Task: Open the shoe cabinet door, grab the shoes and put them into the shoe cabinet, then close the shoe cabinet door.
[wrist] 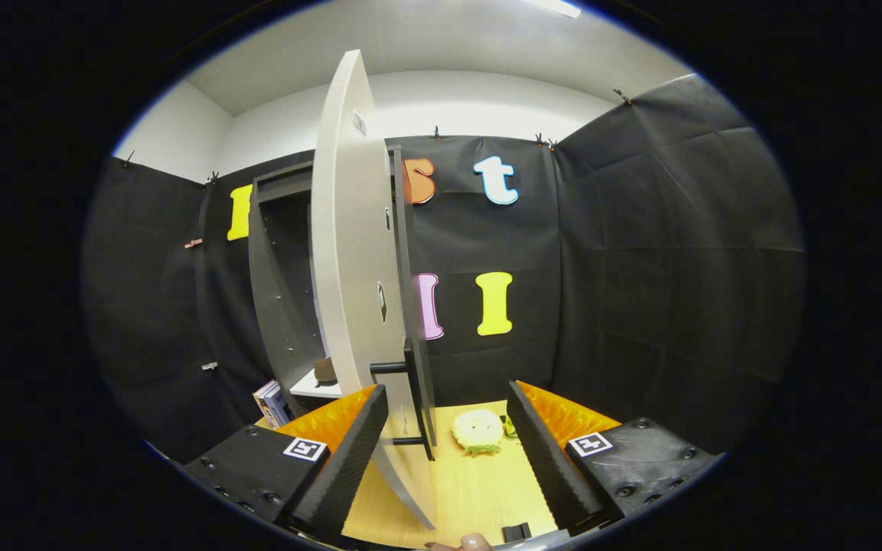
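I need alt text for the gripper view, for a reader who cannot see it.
The open cabinet door stands edge-on just ahead of the open gripper, its handle between the spread fingers. Behind the door is the dark shoe cabinet; a pale round object lies on the wooden floor.

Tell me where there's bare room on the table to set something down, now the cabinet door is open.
Bare tabletop lies between the open gripper fingers, right of the door edge and short of the pale round object. Crowded: the door and its handle by the left finger, books beside the cabinet.

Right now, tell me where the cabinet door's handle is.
The handle sticks out from the open door's edge, just ahead of the open tongs, nearer the left finger.
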`<state>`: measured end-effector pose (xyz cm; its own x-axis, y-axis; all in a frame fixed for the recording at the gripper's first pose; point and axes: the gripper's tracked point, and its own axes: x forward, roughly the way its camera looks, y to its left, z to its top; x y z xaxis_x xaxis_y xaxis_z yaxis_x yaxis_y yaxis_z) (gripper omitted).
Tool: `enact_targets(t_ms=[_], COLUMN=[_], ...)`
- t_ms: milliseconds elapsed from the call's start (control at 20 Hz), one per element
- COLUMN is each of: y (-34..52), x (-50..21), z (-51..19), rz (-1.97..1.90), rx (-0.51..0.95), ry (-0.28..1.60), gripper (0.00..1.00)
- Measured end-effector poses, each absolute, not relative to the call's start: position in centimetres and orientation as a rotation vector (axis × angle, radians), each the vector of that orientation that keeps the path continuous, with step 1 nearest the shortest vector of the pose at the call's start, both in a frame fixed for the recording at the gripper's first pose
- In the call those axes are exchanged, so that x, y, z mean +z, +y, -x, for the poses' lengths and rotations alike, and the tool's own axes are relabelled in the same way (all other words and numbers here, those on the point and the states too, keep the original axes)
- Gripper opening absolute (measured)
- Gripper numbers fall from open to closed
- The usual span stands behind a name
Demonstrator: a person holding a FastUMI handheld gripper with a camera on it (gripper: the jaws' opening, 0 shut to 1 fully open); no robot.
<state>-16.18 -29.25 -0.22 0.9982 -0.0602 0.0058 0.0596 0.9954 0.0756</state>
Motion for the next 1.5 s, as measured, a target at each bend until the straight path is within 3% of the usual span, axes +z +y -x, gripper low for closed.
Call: enact_targets(t_ms=[450, 1500], y=[-25.4, -7.4], x=[-0.2, -1.0], z=[14.0, 7.7], rz=[-0.118, -0.187], rx=[-0.008, 0.050], ry=[-0.042, -0.074], gripper=[0.98, 0.98])
